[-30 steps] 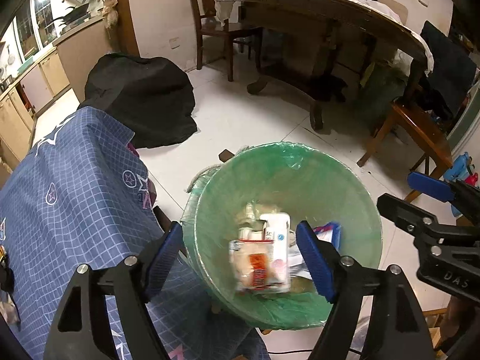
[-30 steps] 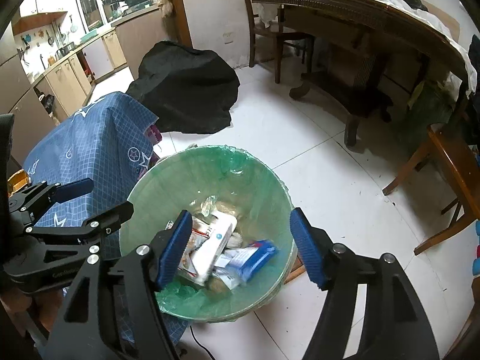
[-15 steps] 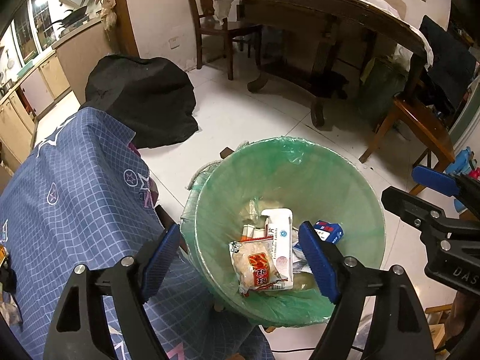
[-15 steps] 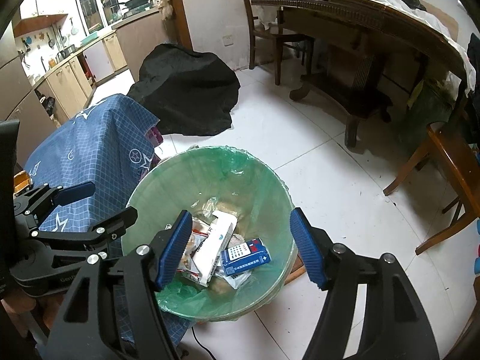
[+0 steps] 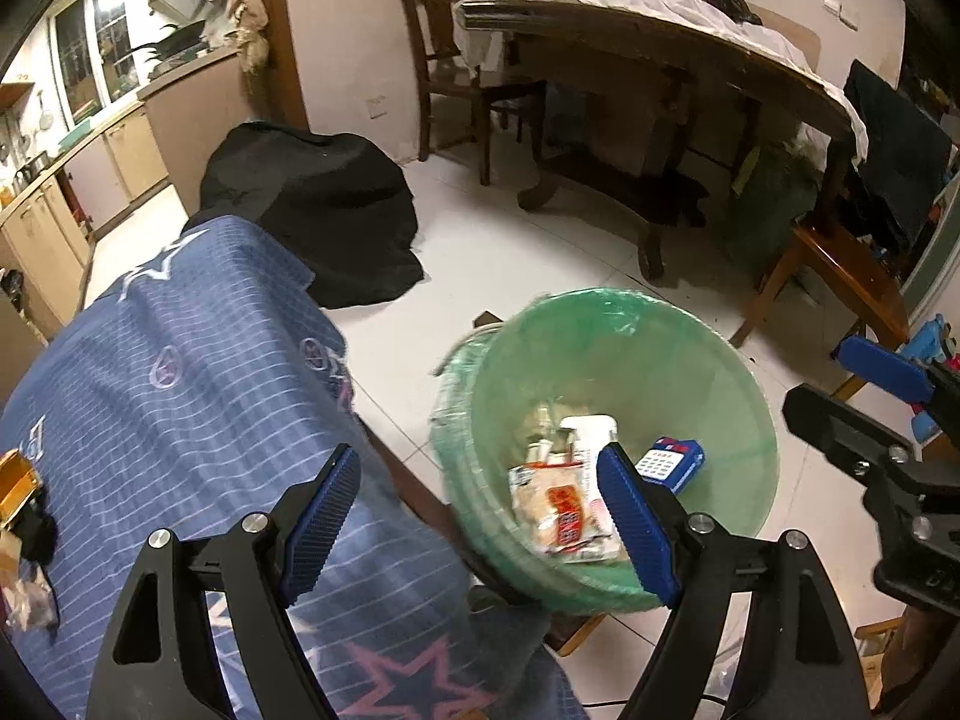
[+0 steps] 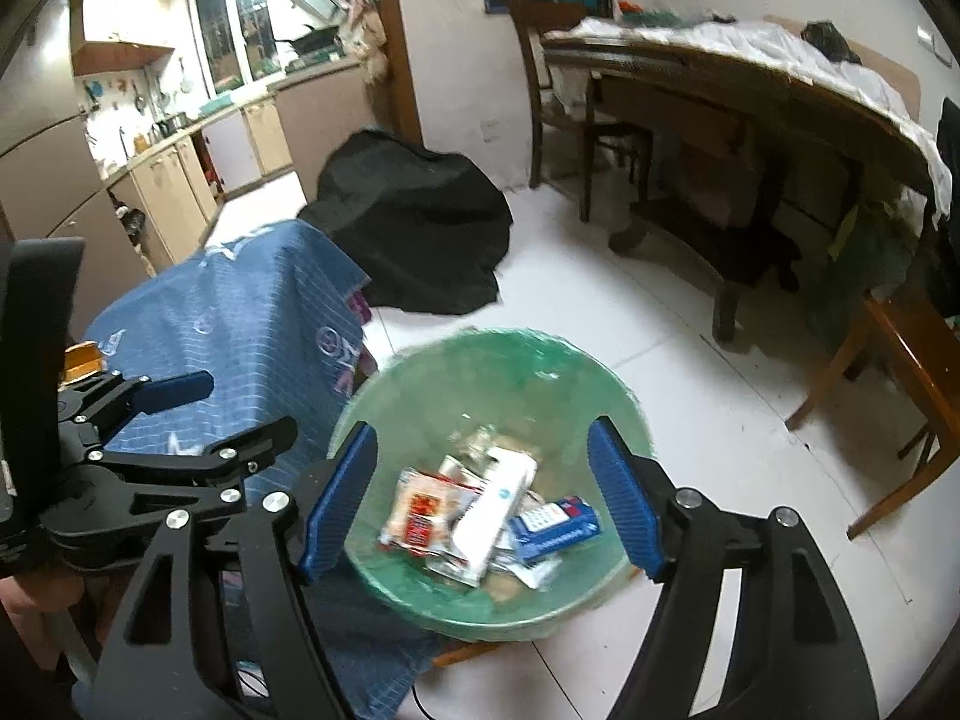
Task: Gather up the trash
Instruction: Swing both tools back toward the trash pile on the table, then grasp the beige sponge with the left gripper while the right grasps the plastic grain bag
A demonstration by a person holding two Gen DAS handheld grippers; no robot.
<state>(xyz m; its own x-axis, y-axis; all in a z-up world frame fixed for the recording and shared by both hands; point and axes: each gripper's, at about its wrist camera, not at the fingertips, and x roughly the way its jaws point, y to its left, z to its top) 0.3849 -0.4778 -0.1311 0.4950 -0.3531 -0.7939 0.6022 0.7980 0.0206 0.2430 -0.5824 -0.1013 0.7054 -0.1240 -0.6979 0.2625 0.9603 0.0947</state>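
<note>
The left tongs (image 5: pixel 480 516) gape empty. The right tongs (image 6: pixel 480 498), jaws just widening, hold nothing either. Below them the green-lined bin (image 6: pixel 420 384) sits on the floor, wrappers (image 6: pixel 420 510) and a blue box (image 6: pixel 558 525) inside (blurred). A blue cloth-covered counter (image 5: pixel 180 372) crowds its left; a black bag (image 5: pixel 312 210) lies beyond.
</note>
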